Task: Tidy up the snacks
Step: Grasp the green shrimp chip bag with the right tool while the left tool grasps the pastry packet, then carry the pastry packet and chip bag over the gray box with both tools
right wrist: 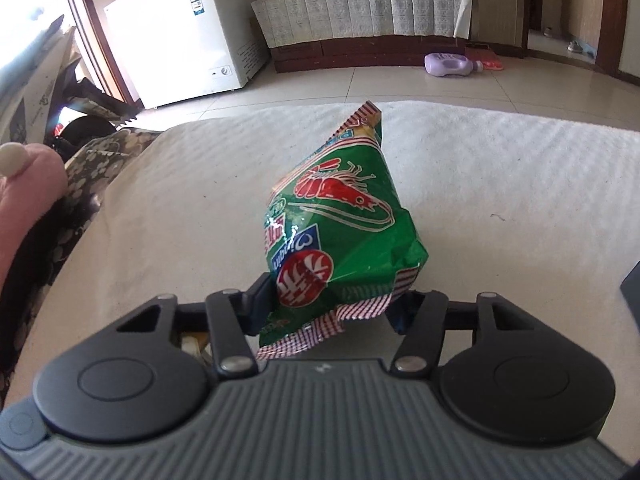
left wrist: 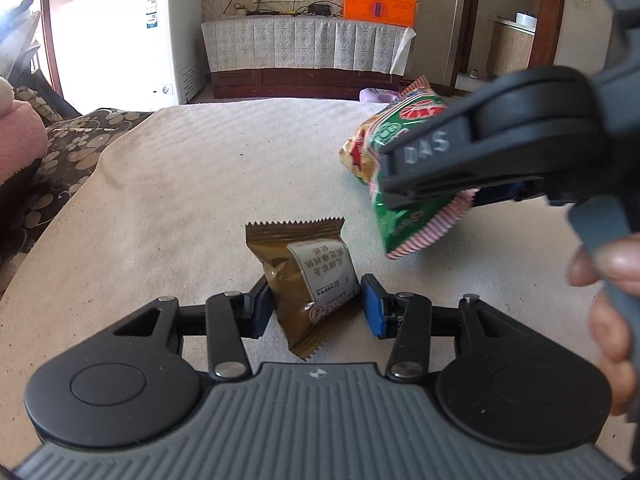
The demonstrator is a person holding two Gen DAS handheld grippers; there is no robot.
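My left gripper is shut on a brown snack packet with a white label, held just above the white cloth-covered table. My right gripper is shut on a green shrimp-cracker bag with red-checked ends, held upright over the table. In the left wrist view the right gripper comes in from the right with the green bag in its jaws, above and to the right of the brown packet.
A floral cushion and a pink cloth lie at the table's left edge. Beyond the table stand a white freezer, a low cabinet with a lace cover and a purple bottle on the floor.
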